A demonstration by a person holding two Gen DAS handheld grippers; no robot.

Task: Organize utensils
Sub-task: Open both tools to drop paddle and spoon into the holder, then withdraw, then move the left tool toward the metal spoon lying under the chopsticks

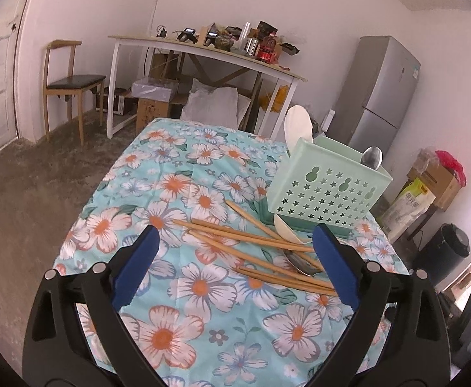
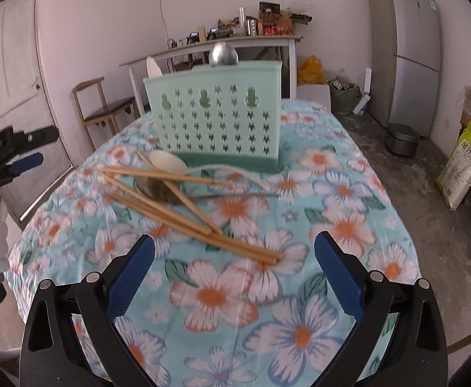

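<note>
Tablecloth; chopsticks between left gripper fingers

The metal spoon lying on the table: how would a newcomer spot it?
Find the green perforated holder on the floral tablecloth. In front lies a pile of wooden chopsticks. The metal spoon lies under them, dark and shiny, unlike the white spoon beside it.

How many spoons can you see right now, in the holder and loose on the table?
4. A white spoon and a metal spoon stand in the green holder. A white spoon and a metal spoon lie among the chopsticks. More could be hidden inside.
</note>
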